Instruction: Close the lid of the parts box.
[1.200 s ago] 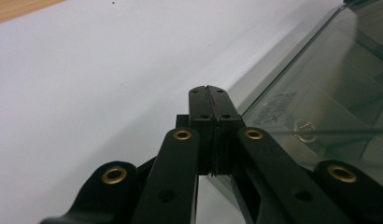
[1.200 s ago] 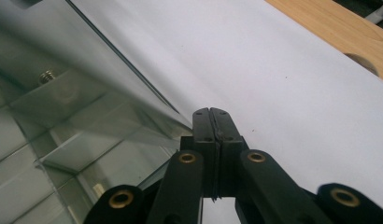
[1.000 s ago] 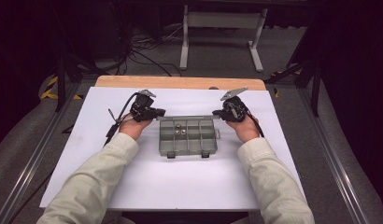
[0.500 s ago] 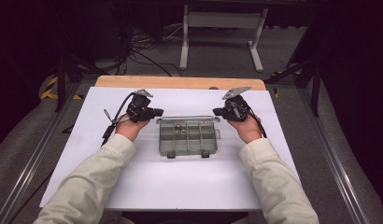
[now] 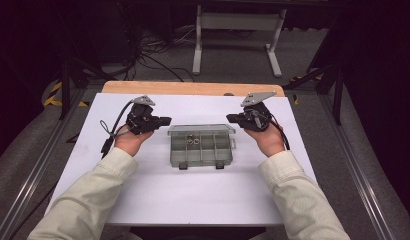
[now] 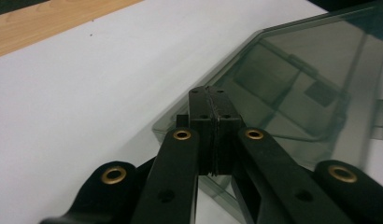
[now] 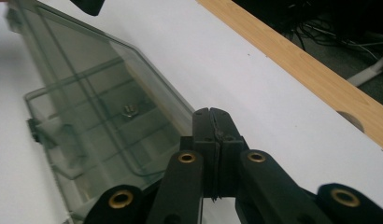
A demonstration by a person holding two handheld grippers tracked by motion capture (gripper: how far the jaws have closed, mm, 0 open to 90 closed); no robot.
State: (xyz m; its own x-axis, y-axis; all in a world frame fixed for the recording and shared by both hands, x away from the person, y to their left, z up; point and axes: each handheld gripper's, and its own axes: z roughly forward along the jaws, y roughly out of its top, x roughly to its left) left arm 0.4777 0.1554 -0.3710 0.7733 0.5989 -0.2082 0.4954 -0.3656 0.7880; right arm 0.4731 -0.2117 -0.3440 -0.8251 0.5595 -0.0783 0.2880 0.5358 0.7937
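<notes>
Both jaws were fully closed, gripping nothing; left gripper (image 5: 163, 120) and right gripper (image 5: 233, 118) flanked the compartment box (image 5: 201, 146) mid-worktop (image 5: 143, 200)

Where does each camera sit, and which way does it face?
High view: above the person's side, facing forward and down on the white table; forearms, left gripper, right gripper.
Left gripper view: rides the left gripper, facing the clear box.
Right gripper view: rides the right gripper, facing the box lid.
All views share the box.
</notes>
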